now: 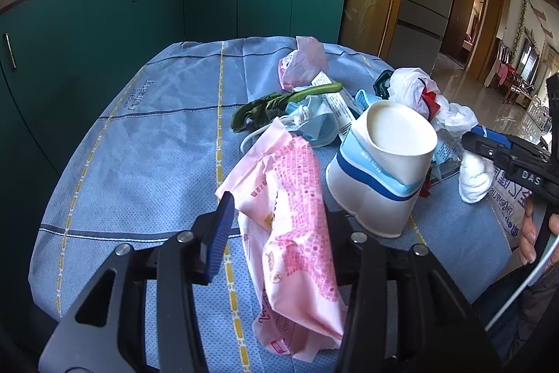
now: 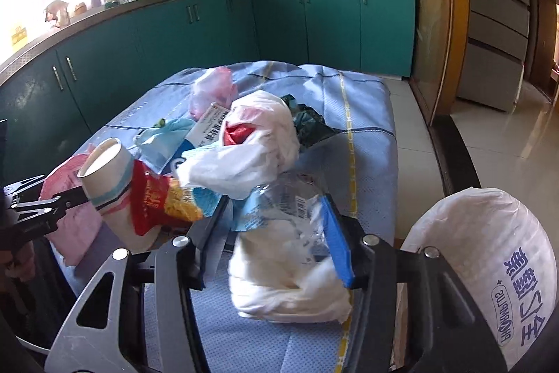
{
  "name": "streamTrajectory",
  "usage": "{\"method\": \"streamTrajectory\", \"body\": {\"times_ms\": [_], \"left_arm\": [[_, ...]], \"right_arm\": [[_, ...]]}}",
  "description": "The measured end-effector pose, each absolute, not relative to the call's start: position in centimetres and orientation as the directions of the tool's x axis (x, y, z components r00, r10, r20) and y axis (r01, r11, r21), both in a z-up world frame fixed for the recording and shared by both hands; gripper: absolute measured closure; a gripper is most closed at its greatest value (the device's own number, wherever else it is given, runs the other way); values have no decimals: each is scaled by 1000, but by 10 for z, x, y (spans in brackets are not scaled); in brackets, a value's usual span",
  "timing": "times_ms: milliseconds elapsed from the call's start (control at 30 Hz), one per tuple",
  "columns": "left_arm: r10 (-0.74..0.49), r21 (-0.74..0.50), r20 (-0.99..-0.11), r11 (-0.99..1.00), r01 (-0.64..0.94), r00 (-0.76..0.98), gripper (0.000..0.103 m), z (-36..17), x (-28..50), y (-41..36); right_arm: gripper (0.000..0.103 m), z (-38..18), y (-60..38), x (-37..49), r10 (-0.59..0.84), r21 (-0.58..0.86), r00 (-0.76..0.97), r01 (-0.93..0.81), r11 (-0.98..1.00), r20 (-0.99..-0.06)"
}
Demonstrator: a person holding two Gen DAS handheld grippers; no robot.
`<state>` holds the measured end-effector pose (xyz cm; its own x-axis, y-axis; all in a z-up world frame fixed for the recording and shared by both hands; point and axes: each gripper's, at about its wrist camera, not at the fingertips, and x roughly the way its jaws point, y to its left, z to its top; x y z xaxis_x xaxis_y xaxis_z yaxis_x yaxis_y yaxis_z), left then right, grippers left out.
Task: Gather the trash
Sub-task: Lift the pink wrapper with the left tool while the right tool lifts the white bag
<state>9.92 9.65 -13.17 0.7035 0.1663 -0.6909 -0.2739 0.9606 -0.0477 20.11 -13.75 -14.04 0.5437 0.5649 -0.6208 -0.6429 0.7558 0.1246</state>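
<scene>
On the left side of the blue cloth point(image 1: 139, 135) the left gripper point(image 1: 276, 226) stands with its jaws part way apart, and a pink printed wrapper point(image 1: 290, 226) lies between them. The left pad point(image 1: 218, 233) is just beside the wrapper's edge; the right finger is hidden behind the wrapper, so I cannot tell if the pads press on it. Just to the right of this gripper, a white paper cup point(image 1: 380, 170) with blue bands lies tilted on the cloth, its bottom turned toward the camera.

Behind the cup is the heap of trash: a wilted green vegetable point(image 1: 276, 103), a blue face mask point(image 1: 314, 124), a pink plastic bag point(image 1: 304, 62) and a crumpled white plastic bag point(image 1: 415, 90).

Further right, the right gripper point(image 2: 276, 226) has its jaws also part way apart. Between them is a clear crinkled wrapper point(image 2: 290, 205) with blue print, and under it a white wad of paper point(image 2: 290, 285) rests on the cloth. The blue right pad point(image 2: 337, 243) touches the wrapper; at the left finger the contact is not clear. A red snack packet point(image 2: 157, 201) lies just left of this gripper, against the cup. At the far right a large white sack point(image 2: 489, 268) with blue characters stands beside the table.
</scene>
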Motion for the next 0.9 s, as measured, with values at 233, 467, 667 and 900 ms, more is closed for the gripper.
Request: {"method": "streamTrajectory", "body": {"times_ms": [233,467,667,900], "left_arm": [[173,-41,-697,959,-280,695,45,-134,98,96],[175,-7,-706,967,-253,687,39,-137,100,83],[176,22,-709,973,-228,683,70,-139,99,76],[176,-2,-656,972,-235,734,82,-117,82,75]], "right_arm": [[40,-162,-136,194,462,38,556,-610,791,-691],[58,-169,-131,186,427,-21,563,-621,784,-708],[63,-162,-135,180,468,-8,563,-645,764,-681],[63,-131,-164,166,575,61,609,-656,753,-546]]}}
